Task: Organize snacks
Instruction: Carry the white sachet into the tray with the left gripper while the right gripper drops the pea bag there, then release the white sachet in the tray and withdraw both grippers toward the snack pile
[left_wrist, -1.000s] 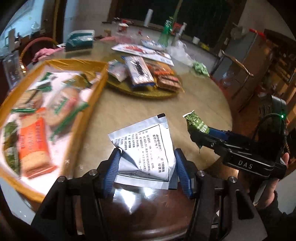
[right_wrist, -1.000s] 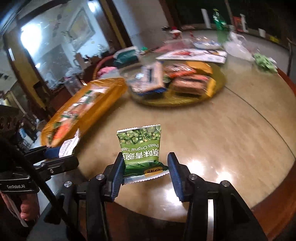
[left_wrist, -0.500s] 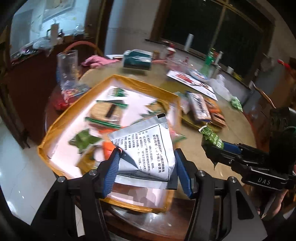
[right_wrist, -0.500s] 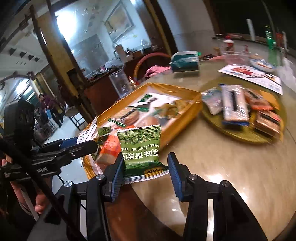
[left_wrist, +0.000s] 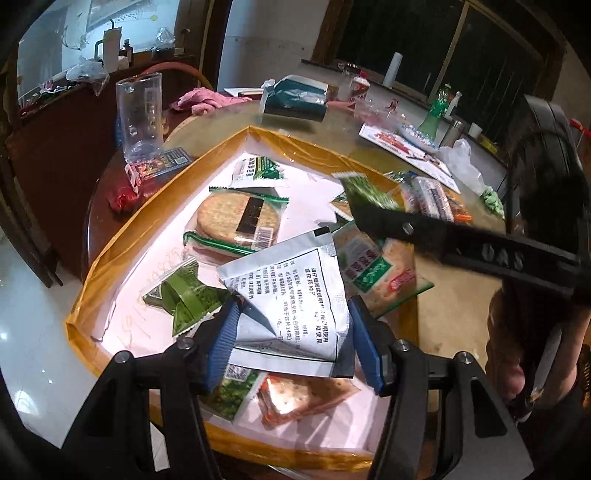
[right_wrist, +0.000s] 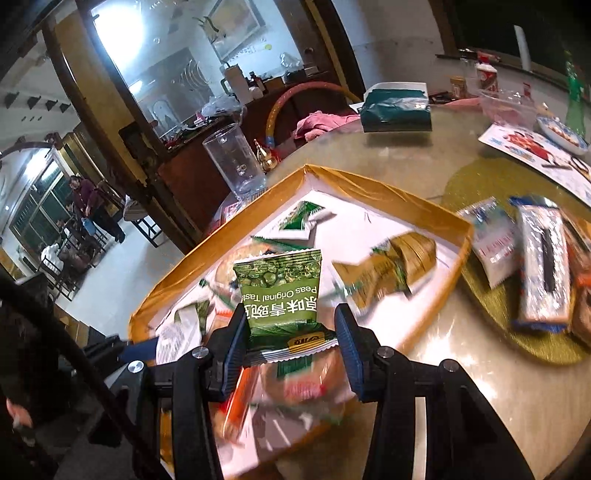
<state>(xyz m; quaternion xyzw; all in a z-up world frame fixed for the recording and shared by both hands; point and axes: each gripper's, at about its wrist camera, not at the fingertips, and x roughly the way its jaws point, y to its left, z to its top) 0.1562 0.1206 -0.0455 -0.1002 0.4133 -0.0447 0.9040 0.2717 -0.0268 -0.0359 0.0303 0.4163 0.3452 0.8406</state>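
Note:
My left gripper (left_wrist: 295, 336) is shut on a white sachet (left_wrist: 295, 291) with black print, which hangs over the near part of the yellow-rimmed tray (left_wrist: 295, 142). My right gripper (right_wrist: 291, 343) is shut on a green pea packet (right_wrist: 280, 291), held upright above the same tray (right_wrist: 369, 184). In the left wrist view the right gripper (left_wrist: 373, 214) reaches in from the right over the tray, the pea packet (left_wrist: 365, 192) at its tip. Several snack packs lie in the tray, among them a round cracker pack (left_wrist: 236, 221). The left gripper (right_wrist: 147, 347) shows low at the left of the right wrist view.
A round gold plate (right_wrist: 476, 177) with several wrapped snacks sits right of the tray. A clear measuring cup (left_wrist: 139, 114), a green tissue pack (left_wrist: 295, 99) and a green bottle (left_wrist: 437, 110) stand behind. The tray's near corner overhangs the table edge. A person (right_wrist: 92, 206) stands far off.
Both grippers have swung left from over the bare table to above the tray, each still holding its packet. The right gripper now reaches across the tray.

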